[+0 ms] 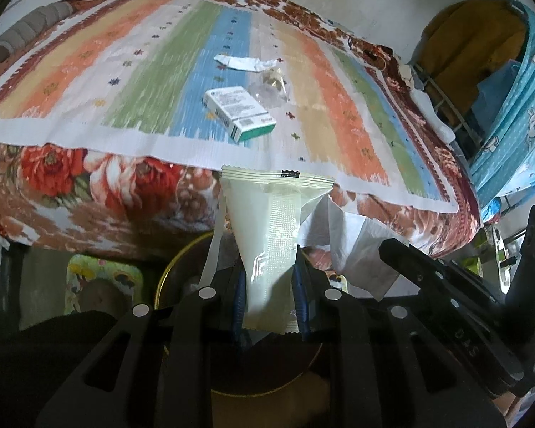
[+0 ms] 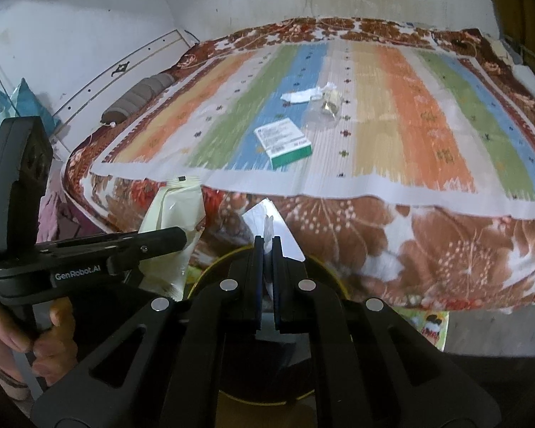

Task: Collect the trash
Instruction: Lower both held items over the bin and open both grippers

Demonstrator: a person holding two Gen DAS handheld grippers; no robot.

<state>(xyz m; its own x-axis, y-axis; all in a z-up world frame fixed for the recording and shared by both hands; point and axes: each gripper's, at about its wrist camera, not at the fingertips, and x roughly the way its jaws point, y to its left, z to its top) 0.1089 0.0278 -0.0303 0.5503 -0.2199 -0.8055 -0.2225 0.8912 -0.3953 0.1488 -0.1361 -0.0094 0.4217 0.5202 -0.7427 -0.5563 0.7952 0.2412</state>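
Disposal step in hand: above the yellow-rimmed bin [image 2: 210, 267], the left gripper [image 1: 271, 285] pinches a cream wrapper [image 1: 271, 235] and the right gripper [image 2: 266, 249] pinches white paper [image 2: 267, 221]; next, in my judgement, release both into it, a green-white box [image 1: 240, 112] remaining on the bed beyond.

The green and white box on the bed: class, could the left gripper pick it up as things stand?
Probably not yet. The left gripper is already shut on a cream wrapper, so its jaws are full, though nothing lies between it and the box.
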